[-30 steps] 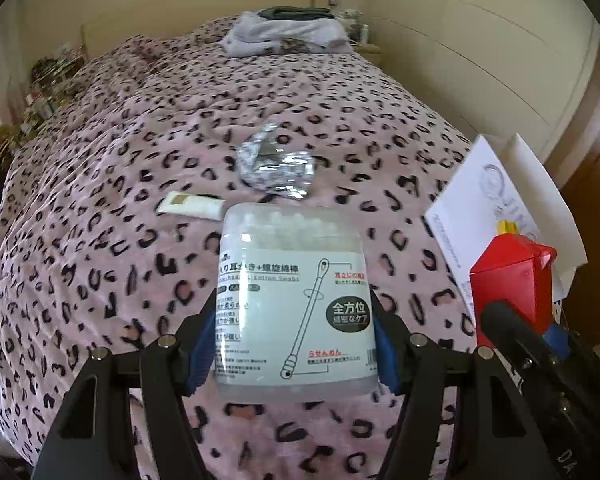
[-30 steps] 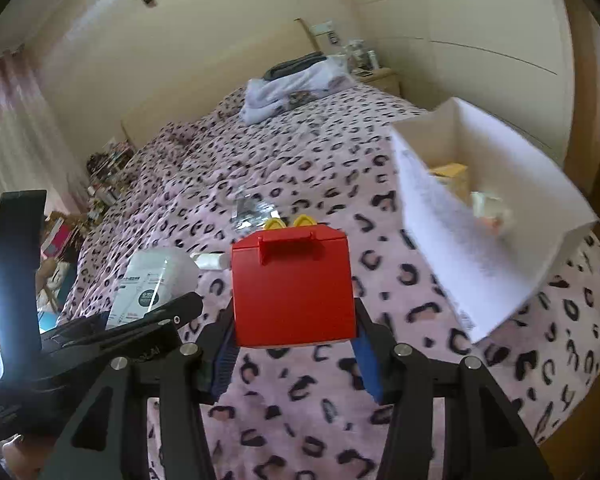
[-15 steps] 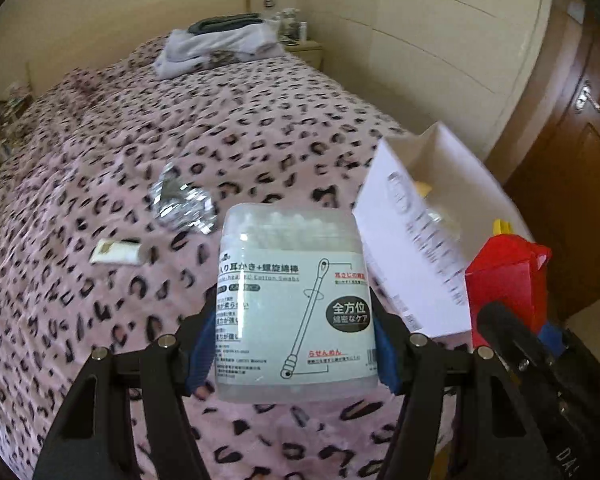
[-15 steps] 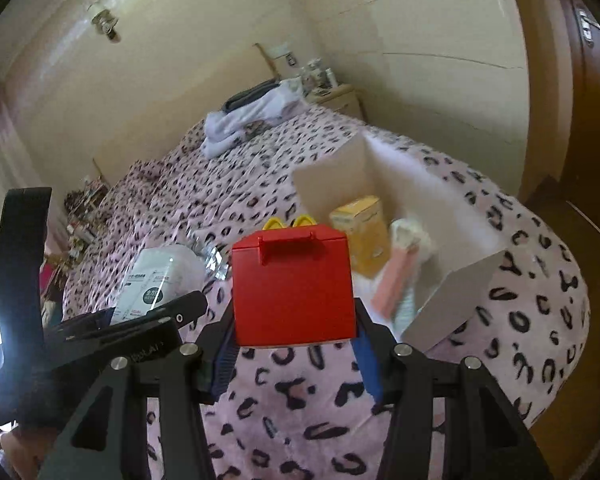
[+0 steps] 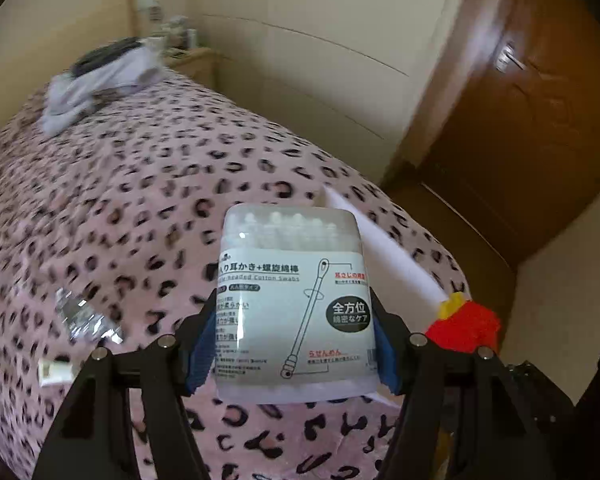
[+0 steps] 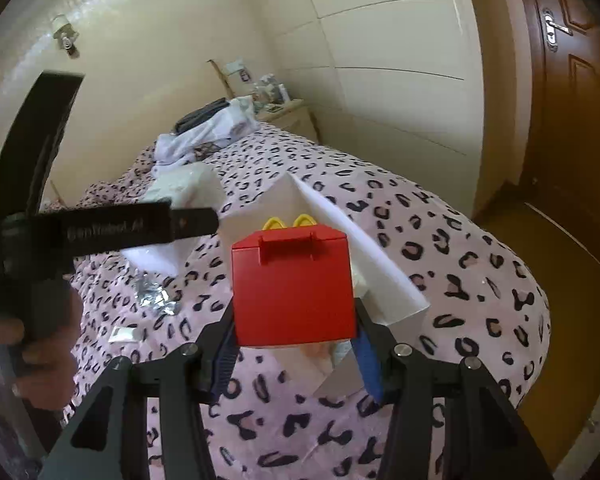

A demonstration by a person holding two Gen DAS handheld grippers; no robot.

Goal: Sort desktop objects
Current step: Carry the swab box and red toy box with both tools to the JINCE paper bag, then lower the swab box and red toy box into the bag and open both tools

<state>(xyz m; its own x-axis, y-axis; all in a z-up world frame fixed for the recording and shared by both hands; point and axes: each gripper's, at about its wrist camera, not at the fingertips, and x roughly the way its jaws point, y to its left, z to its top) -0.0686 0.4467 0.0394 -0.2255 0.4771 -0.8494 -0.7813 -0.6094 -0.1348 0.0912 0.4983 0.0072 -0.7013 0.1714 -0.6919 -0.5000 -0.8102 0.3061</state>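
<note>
The left claw [image 5: 296,344] is partly closed on a clear tub of cotton swabs [image 5: 294,300], its blue pads pressing the tub's two sides; the tub stands upright between them, label facing the camera, held above the bed. Just right of it, in the left wrist view, the red box [image 5: 464,326] shows blurred, with the edge of the white cardboard box [image 5: 384,248] running up and left behind the tub.

The right claw [image 6: 294,340] is likewise partly closed on the red box [image 6: 294,288], gripping its lower sides; the box has a flat handle on top and two yellow arches behind it. It hangs directly in front of and over the open white cardboard box [image 6: 360,248], which rests on the right part of the bed, near its edge. Something pale pink and white lies inside the box, mostly hidden.

Left of the red box, a person's hand [image 6: 40,344] holds the left tool. On the leopard-print bedspread [image 6: 460,264] to the left lie a crumpled foil wrapper [image 6: 156,296] and, nearer, a small white tube [image 6: 126,334]. Folded clothes [image 6: 208,128] sit at the far end, by a bedside table [image 6: 292,114].
</note>
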